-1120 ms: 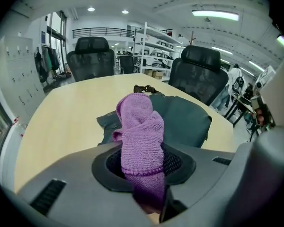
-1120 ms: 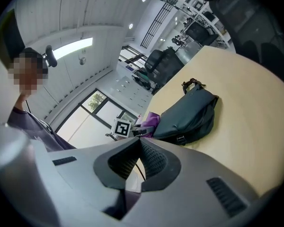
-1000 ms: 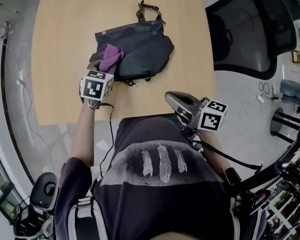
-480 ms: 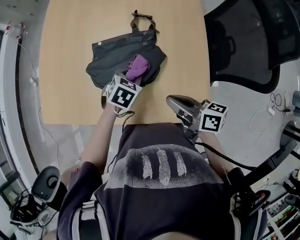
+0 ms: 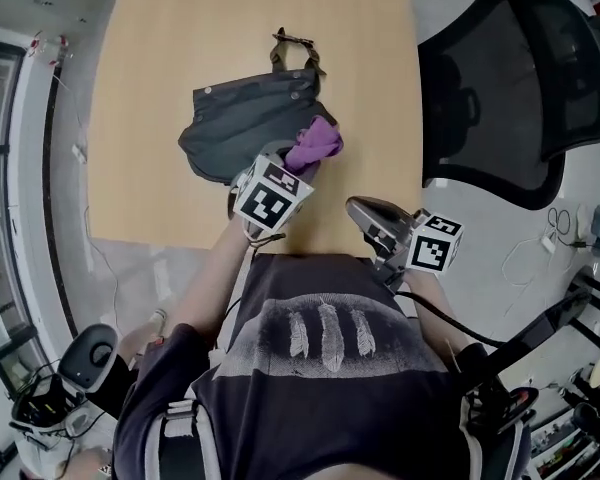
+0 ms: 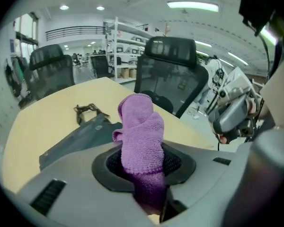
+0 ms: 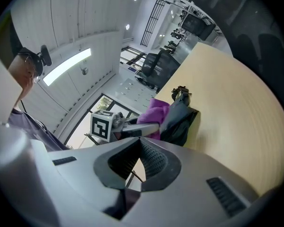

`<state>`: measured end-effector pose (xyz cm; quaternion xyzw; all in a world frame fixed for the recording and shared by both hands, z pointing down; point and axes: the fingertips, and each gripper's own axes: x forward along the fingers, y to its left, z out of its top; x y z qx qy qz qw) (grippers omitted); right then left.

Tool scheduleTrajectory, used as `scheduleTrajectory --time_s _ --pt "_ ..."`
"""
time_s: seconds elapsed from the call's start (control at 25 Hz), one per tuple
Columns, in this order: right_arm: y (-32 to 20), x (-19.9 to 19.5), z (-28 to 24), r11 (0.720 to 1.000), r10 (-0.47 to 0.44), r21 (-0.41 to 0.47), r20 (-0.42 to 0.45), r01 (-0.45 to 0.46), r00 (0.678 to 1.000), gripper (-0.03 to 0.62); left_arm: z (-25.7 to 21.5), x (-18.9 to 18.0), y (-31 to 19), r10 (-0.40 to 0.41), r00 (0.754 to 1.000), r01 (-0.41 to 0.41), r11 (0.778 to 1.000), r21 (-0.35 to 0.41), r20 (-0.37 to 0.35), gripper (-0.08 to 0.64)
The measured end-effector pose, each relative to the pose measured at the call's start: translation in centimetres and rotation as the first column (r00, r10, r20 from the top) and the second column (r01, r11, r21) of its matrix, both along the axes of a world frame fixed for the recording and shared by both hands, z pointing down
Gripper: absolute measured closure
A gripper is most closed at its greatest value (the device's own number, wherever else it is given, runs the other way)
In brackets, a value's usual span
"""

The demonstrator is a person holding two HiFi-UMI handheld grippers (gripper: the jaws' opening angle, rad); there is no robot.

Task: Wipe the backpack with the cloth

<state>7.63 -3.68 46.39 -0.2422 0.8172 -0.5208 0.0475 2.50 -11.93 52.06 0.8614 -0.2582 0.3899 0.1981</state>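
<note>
A dark grey backpack (image 5: 245,123) lies flat on the wooden table (image 5: 150,38), its strap loop pointing away from me. My left gripper (image 5: 302,163) is shut on a bunched purple cloth (image 5: 316,142), which rests at the backpack's near right edge. In the left gripper view the cloth (image 6: 142,136) stands up between the jaws, with the backpack (image 6: 78,136) behind it to the left. My right gripper (image 5: 358,208) is shut on nothing and hovers at the table's near edge, right of the bag. From the right gripper view I see the cloth (image 7: 154,113) against the backpack (image 7: 181,122).
A black mesh office chair (image 5: 510,78) stands close to the table's right side. The table's near edge runs just in front of my body. More chairs (image 6: 52,74) and shelving sit beyond the table's far side.
My left gripper has swept the cloth rightward across the backpack, from its left part to its near right edge. The right gripper has stayed about where it was.
</note>
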Motion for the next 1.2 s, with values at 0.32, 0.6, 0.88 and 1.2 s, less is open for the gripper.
scheduleTrajectory --time_s 0.32,0.6,0.88,1.2 --pt "-1.1 -4.3 -0.2 0.997 -0.08 -0.008 -0.047 0.079 0.996 0.589 -1.4 -25.5 -10.4 -0.497 0.853 0.462 0.862 0.209 0.161 0.428" --pt "-2.5 -6.1 -1.0 0.998 -0.066 0.01 -0.087 0.067 0.994 0.589 6.3 -27.3 -11.3 -0.421 0.84 0.41 0.906 0.106 0.343 0.428" --pt "-2.3 -5.1 -0.6 1.0 -0.016 -0.007 -0.084 0.016 0.996 0.589 6.1 -22.1 -10.3 -0.277 0.875 0.243 0.96 0.135 0.396 0.428" --pt "-1.8 -2.8 -0.4 0.999 0.035 -0.012 -0.055 -0.036 0.998 0.589 5.6 -11.4 -9.6 -0.086 0.934 0.06 0.995 0.086 0.347 0.428"
